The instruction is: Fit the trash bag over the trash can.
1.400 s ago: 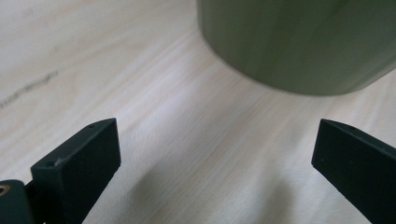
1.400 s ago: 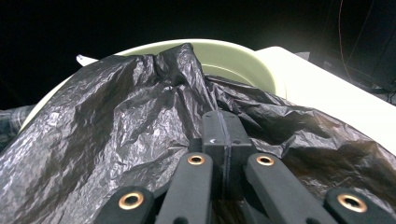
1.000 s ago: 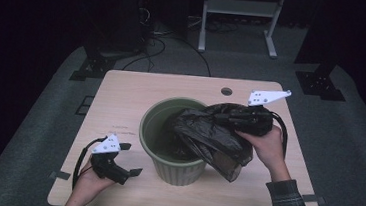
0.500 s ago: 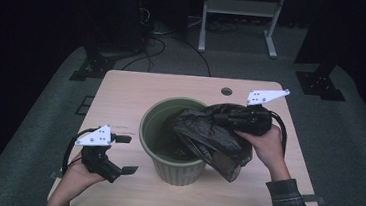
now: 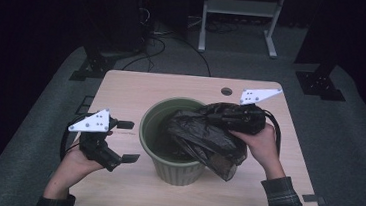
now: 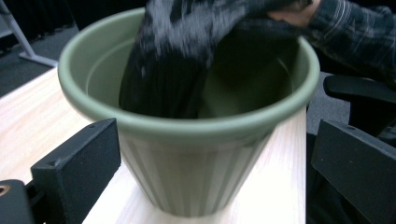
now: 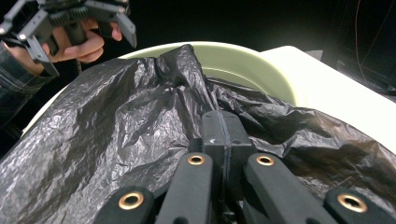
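From the high view, the green pot (image 5: 177,142) stands near the middle of the wooden table (image 5: 137,86). A black plastic bag (image 5: 208,135) drapes over the pot's right rim, part of it sunk inside, part hanging down the outer wall; how deep it reaches into the pot is lost in shadow. The right gripper (image 5: 219,120) lies over the pot's right rim, its jaws buried in the bag's folds so their tips cannot be made out. The left gripper (image 5: 127,141) is held to the left of the pot, clear of it, jaws spread with nothing between them.

In the left gripper view, the pot fills the middle, its base cut off at the bottom edge. The bag (image 6: 187,56) is blurred as it hangs over the rim. Both black jaws stand wide, one at each side of the pot, not touching it.

In the right gripper view, the jaws are pressed together, pinching the bag (image 7: 116,130), which hides most of the pot (image 7: 243,60). The left gripper (image 7: 84,35) shows beyond the pot's far rim, partly cut off.
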`<state>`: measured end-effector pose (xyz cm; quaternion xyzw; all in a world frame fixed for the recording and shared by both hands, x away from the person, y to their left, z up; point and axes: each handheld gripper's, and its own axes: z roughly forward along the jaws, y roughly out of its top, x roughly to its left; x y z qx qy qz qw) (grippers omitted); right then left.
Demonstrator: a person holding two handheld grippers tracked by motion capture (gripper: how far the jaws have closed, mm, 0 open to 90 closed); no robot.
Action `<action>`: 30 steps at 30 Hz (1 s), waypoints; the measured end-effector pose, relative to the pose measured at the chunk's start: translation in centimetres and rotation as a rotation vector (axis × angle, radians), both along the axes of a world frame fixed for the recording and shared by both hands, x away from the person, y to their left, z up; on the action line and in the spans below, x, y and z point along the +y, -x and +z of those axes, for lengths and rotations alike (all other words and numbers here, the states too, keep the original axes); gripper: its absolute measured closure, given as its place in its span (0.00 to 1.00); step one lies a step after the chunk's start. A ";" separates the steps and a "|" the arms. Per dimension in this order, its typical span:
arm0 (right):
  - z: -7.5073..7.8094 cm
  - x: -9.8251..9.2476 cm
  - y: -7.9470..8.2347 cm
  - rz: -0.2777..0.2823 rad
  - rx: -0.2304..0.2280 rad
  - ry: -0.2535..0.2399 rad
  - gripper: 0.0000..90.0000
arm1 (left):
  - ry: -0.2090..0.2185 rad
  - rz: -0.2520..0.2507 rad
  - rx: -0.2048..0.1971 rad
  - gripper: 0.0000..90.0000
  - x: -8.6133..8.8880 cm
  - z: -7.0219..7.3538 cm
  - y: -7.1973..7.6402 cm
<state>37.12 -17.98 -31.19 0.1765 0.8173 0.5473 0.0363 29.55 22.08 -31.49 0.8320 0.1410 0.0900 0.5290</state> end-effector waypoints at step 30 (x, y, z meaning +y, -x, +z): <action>0.4 1.9 -0.2 0.073 0.012 -0.045 1.00 | -0.078 -0.110 -0.009 0.33 -7.9 2.7 -6.0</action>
